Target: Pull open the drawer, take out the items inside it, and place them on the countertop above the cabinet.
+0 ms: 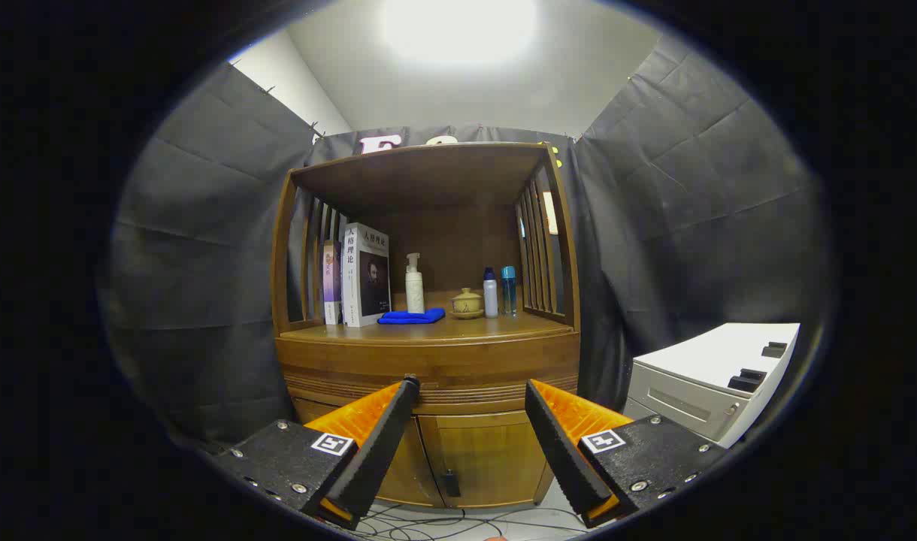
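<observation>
Wood everywhere on the target unit. Near to far:

Gripper [470, 391] held level, facing the cabinet [428, 376] square on, well short of it. Jaws spread wide, nothing between them, touching nothing. Two fingers [379, 436], each with one square black-and-white marker tag on its mount.

Floor below the fingers: loose dark cables [428, 522] on pale tiles.

Seen between the fingers: cabinet lower section, two doors, one small dark handle [452, 483] at the seam. Above the doors a ribbed band, and above that a plain wooden front, probably the drawer [428, 363]. It looks closed; no pull visible, contents hidden.

Right of the cabinet, apart from it: one white unit [710, 387] with two dark recesses on top and a slot on its front.

Counter [496, 327] on top of the cabinet, under a slatted-side hutch:
- 2 or 3 books [366, 274] upright at the left; the front one is white with Chinese title characters on spine and cover plus a dark portrait. Too small to read off reliably. A purple-spined one stands left of it.
- 1 blue cloth [412, 317], folded, at the front edge, touching the white book's base.
- 1 white pump bottle [414, 284] just behind the cloth.
- 1 tan lidded cup [467, 303] on a saucer, mid-counter.
- 2 small bottles to its right, side by side: white bottle [491, 293] with dark cap, blue bottle [509, 290].

No legible brand on any bottle.
</observation>
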A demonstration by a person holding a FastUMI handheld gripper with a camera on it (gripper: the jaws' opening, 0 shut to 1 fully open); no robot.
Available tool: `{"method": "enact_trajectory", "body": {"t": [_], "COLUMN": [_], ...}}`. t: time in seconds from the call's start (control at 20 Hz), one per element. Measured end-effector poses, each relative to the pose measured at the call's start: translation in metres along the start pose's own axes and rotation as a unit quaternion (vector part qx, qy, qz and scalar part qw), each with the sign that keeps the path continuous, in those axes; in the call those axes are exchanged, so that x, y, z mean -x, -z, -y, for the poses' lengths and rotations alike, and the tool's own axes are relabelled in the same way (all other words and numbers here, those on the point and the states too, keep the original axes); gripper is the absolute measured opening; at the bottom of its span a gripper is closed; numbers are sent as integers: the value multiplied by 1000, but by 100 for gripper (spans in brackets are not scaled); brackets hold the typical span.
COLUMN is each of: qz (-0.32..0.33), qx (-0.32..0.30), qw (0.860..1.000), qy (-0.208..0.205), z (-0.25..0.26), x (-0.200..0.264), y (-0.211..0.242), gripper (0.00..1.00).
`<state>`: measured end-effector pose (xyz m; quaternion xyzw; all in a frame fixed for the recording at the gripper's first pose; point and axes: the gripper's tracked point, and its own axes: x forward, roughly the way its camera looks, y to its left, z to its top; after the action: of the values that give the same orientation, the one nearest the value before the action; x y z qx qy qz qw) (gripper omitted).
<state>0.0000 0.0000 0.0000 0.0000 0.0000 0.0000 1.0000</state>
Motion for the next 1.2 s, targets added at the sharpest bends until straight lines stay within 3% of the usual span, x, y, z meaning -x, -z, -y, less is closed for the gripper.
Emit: {"method": "enact_trajectory", "body": {"t": [1.2], "qz": [-14], "qx": [-7], "qw": [999], "qy": [-40], "z": [-46], "x": [-37], "y": [19], "gripper": [95]}}
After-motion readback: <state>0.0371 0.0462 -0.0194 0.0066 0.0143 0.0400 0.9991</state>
